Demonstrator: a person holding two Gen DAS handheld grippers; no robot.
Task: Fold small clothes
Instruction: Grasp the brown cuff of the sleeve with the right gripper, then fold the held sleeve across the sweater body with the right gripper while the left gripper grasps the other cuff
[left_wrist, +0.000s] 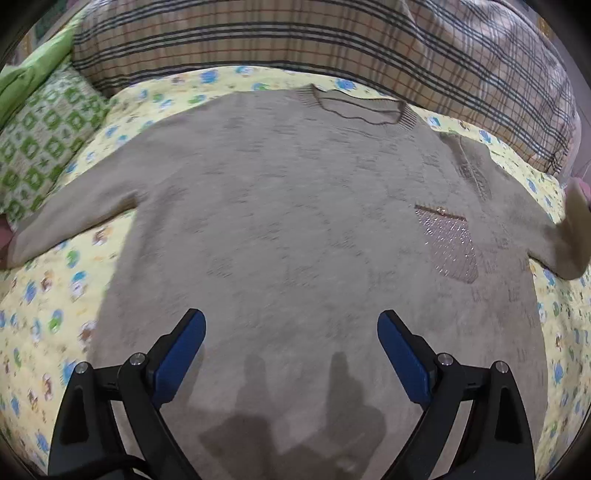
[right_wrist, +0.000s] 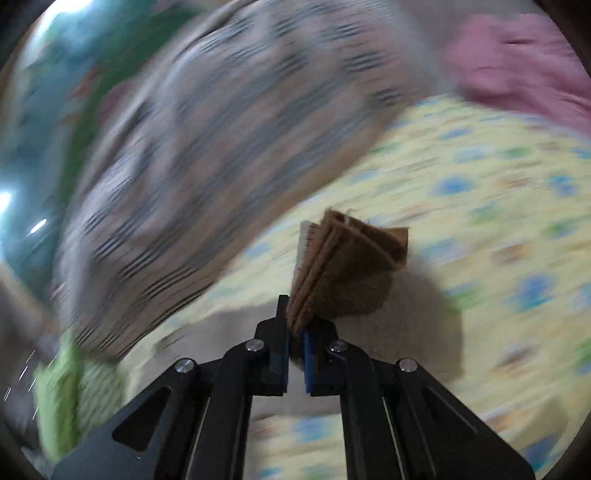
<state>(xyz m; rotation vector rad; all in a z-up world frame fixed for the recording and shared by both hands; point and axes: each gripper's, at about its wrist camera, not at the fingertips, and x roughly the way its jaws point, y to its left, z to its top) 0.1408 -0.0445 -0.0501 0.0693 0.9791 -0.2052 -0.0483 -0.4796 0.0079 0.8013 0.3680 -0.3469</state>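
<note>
bed: yellow cartoon-print bedsheet (left_wrist: 44, 314) under everything
garment: beige knit sweater (left_wrist: 295, 221) flat ahead of left gripper (left_wrist: 291, 332), jaws spread, empty
cuff: brown sleeve cuff (right_wrist: 354, 266) pinched in right gripper (right_wrist: 295, 347)
step: sleeve fold, likely
next: carry cuff across body

A bedroom: printed bedsheet (left_wrist: 122, 110), checked pillow (left_wrist: 258, 37), green cushion (left_wrist: 40, 136).
</note>
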